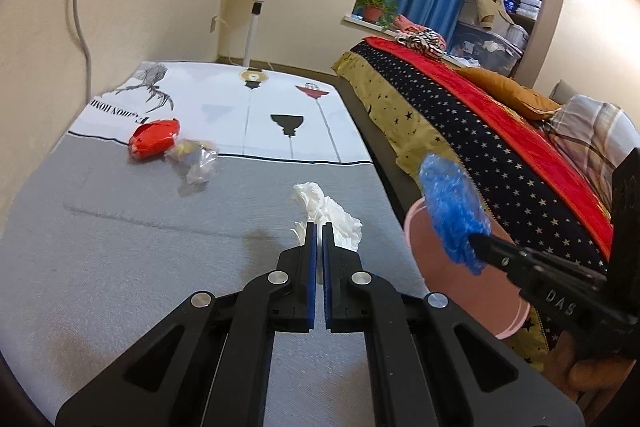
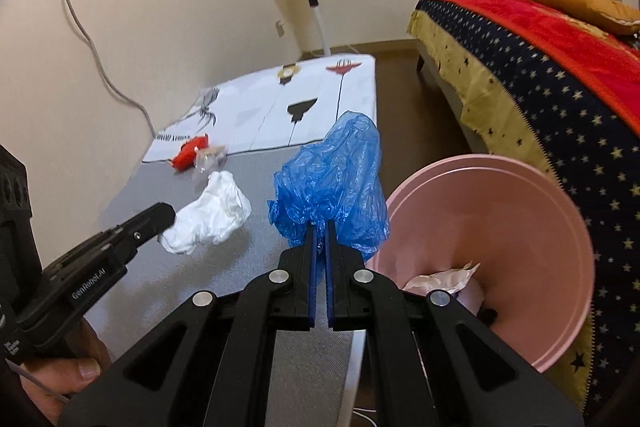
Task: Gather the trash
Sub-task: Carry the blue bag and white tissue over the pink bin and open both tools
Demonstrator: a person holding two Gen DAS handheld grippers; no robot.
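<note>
grey table (image 1: pixel 120 247) edge: left gripper (image 1: pixel 319 227) clamps white tissue (image 1: pixel 328 211), right gripper (image 2: pixel 320 225) clamps blue plastic bag (image 2: pixel 332 179), both apparently bound for pink bin (image 2: pixel 520 207).

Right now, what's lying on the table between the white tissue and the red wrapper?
A crumpled clear plastic wrapper, right beside the red wrapper; toward the white tissue the grey tabletop is bare. The left wrist view shows it best.

The right gripper (image 2: pixel 320 227), jaws clamped on a crumpled blue plastic bag (image 2: pixel 332 175), holds it beside the pink bin (image 2: pixel 560 227), while the left gripper (image 2: pixel 166 215) grips white tissue (image 2: pixel 212 215) above the grey surface (image 2: pixel 240 267).
</note>
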